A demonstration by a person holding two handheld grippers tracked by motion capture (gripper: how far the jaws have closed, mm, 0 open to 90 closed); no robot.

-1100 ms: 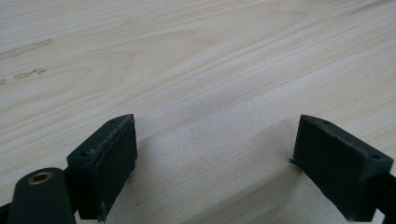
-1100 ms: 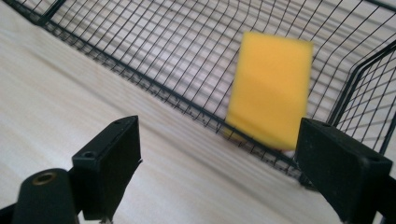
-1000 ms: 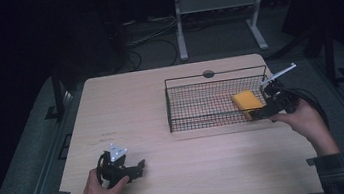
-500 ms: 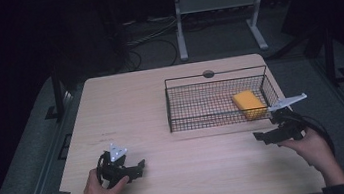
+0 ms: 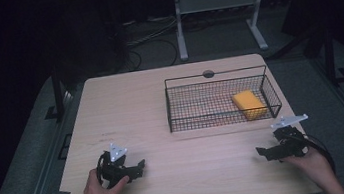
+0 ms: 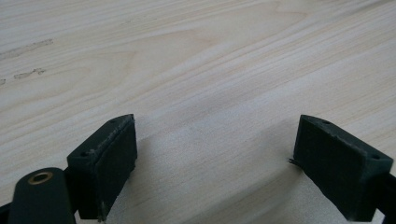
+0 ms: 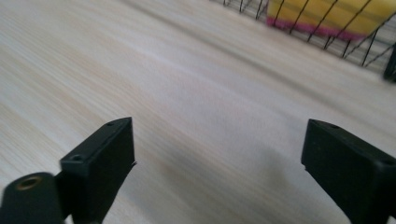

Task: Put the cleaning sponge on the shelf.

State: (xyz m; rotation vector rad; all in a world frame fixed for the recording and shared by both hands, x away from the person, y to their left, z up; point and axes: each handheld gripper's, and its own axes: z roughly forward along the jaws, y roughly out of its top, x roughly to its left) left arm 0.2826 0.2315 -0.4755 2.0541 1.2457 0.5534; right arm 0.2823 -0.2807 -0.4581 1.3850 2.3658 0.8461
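High view: wire basket point(image 5: 218, 83) on pale wood tabletop point(image 5: 131, 107); yellow sponge point(image 5: 248, 104) lying inside its right end. Left gripper point(image 5: 136, 168) and right gripper point(image 5: 264, 152) rest near the front edge, well apart.

Left gripper view: jaws spread wide, empty, over bare wood.

Right gripper view: jaws spread wide, empty; sponge point(image 7: 327, 11) behind basket wire.

Step, judged: placement apparently complete; no further move evident.

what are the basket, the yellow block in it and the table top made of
Basket: thin black wire mesh, probably coated metal. Yellow block: looks like a soft matte sponge; the right gripper view shows a pink underlayer. Table top: pale wood-grain surface, possibly laminate; matte, streaky grain.
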